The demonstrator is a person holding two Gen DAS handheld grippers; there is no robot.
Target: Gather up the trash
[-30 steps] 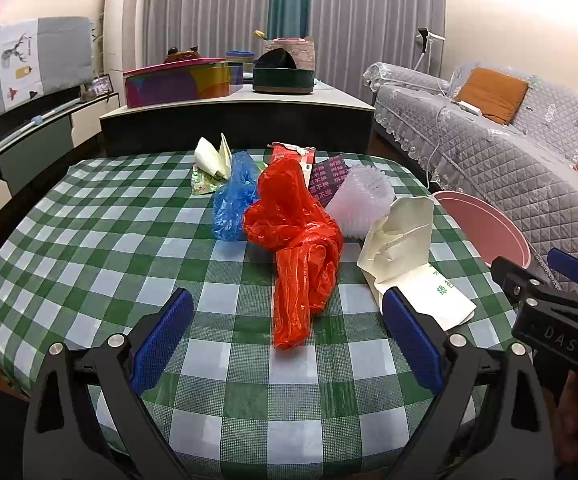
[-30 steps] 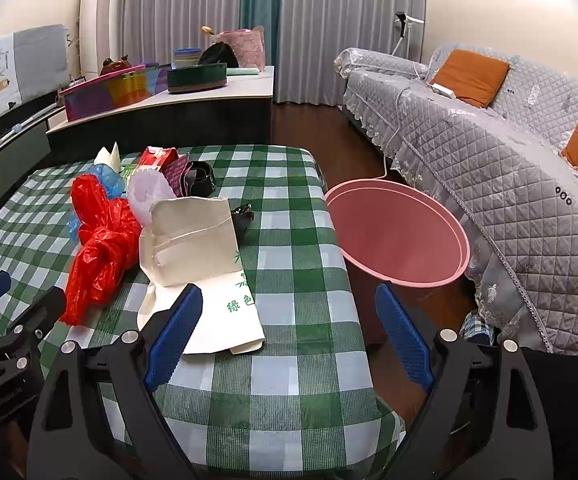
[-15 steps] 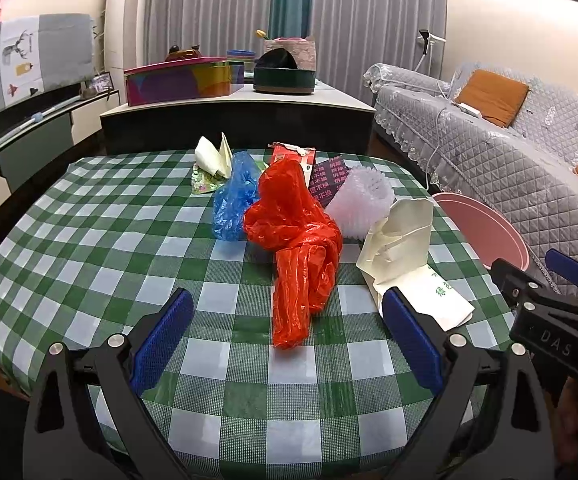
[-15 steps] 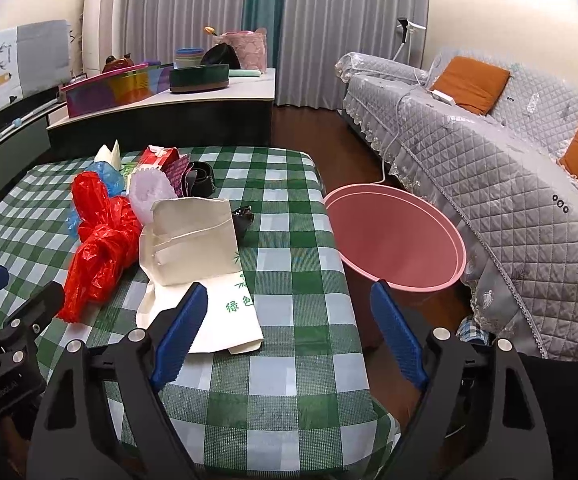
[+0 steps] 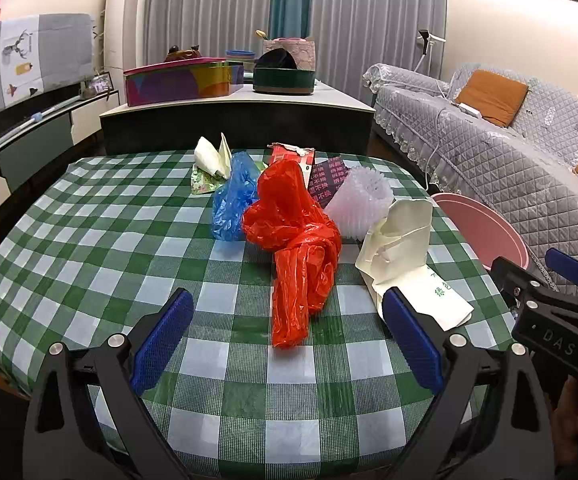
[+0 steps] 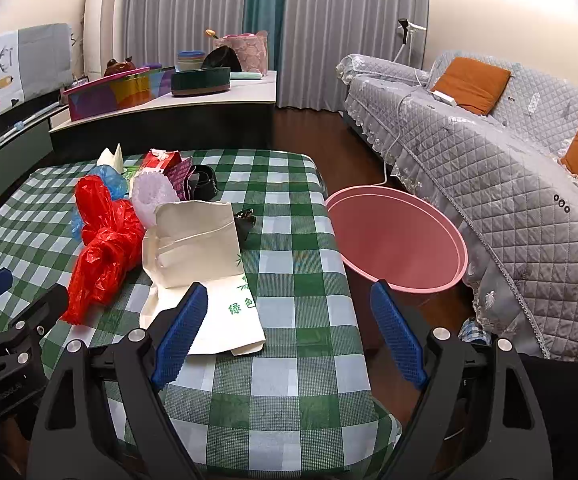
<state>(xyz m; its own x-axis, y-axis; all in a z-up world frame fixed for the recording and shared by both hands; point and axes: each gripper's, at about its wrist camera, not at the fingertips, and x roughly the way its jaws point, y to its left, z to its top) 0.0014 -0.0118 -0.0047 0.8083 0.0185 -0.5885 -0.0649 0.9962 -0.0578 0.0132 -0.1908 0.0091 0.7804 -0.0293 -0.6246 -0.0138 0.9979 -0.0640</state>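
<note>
The left hand-held gripper [image 5: 285, 330] hovers low over the near part of the surface [image 5: 89, 248], a table under a green-and-white checked cloth. Its blue-padded jaws stand wide apart with nothing between them but cloth and the lower tip of a red plastic bag [image 5: 297, 248]. The right hand-held gripper [image 6: 289, 330] is likewise spread wide and holds nothing; its jaws have just been closing a little, with nothing between the pads. Its left pad overlaps the near edge of a cream paper bag with green print [image 6: 201, 256] in the picture; whether it touches the bag I cannot tell.

The trash lies in a cluster on the middle and far part of the surface. The red plastic bag sits crumpled at the centre, touching a blue plastic bag [image 5: 233, 204] on its left. Behind the blue one stands folded white paper [image 5: 213, 156] on a green patterned sheet. To the right of the red bag is a white foam fruit net [image 5: 363, 204], and beside that the cream paper bag, partly upright, its lower flap flat on the cloth. Behind them are a red carton [image 5: 291, 156] and a dark purple printed packet [image 5: 327, 182]. From the right wrist view, a black item [image 6: 201, 180] lies further back.

A pink basin [image 6: 397, 244] sits just off the right edge of the surface, between it and a grey quilted sofa [image 6: 509, 168].
</note>
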